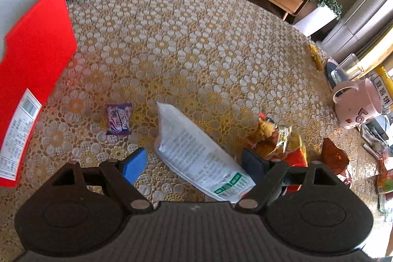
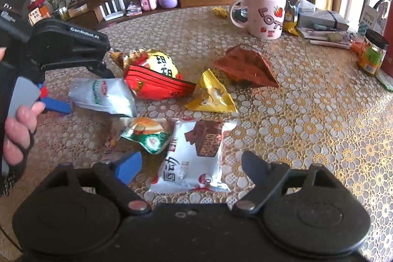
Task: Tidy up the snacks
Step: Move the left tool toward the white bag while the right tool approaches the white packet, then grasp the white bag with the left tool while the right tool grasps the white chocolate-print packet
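Lace-patterned gold cloth covers the round desk (image 1: 196, 41). At its left edge a big red cardboard box (image 1: 34, 70) stands open. Near the middle a silvery-white printed snack pouch (image 1: 196, 151) is lifted off the cloth between the spread left tongs (image 1: 194, 163); I cannot tell whether a finger touches it. A red-and-yellow crisp bag (image 2: 157, 75) lies just beside it. Right tongs (image 2: 189, 163) stand apart above a white wafer packet (image 2: 194, 158). A small purple candy wrapper (image 1: 118, 118) lies near the box.
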